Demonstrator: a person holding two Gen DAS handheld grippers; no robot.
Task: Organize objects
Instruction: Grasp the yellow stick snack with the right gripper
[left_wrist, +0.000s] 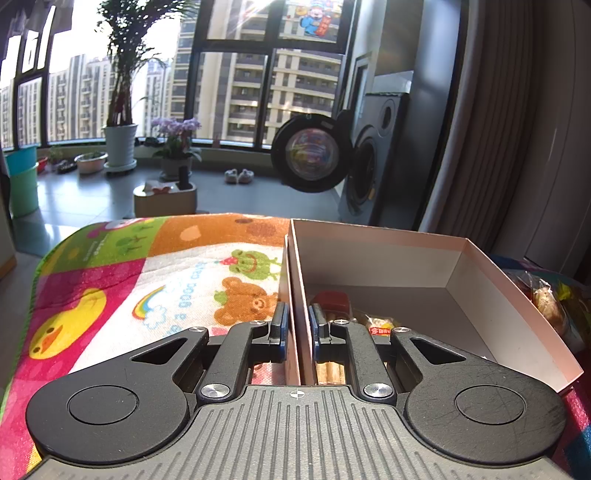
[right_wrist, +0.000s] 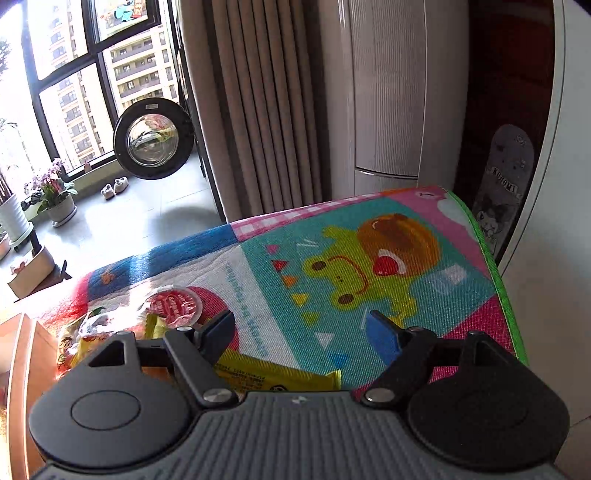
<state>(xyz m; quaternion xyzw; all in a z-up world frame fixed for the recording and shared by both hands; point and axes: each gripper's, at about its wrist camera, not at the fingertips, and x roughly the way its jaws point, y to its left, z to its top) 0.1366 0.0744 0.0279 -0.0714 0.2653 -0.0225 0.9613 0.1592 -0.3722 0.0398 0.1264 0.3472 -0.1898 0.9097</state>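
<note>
A pale pink cardboard box (left_wrist: 406, 254) sits on the cartoon play mat (left_wrist: 110, 295). My left gripper (left_wrist: 297, 314) is shut on the box's left wall, one finger outside and one inside. Inside the box lie a red-topped item (left_wrist: 332, 299) and a wrapped snack (left_wrist: 380, 326). More wrapped snacks (left_wrist: 546, 299) lie past the box's right wall. My right gripper (right_wrist: 301, 325) is open just above the mat, over the end of a yellow snack bar packet (right_wrist: 280, 373). A red-lidded jelly cup (right_wrist: 173, 304) and crinkly snack bags (right_wrist: 88, 332) lie to its left, beside the box's corner (right_wrist: 22, 369).
The mat-covered table ends at a green-trimmed edge (right_wrist: 498, 277) on the right. Beyond it stand a beige curtain (right_wrist: 258, 110), a tall air conditioner (right_wrist: 388, 92) and a skateboard (right_wrist: 506, 184). A washing machine with its round door (left_wrist: 310, 153) swung open and potted plants (left_wrist: 120, 144) stand by the window.
</note>
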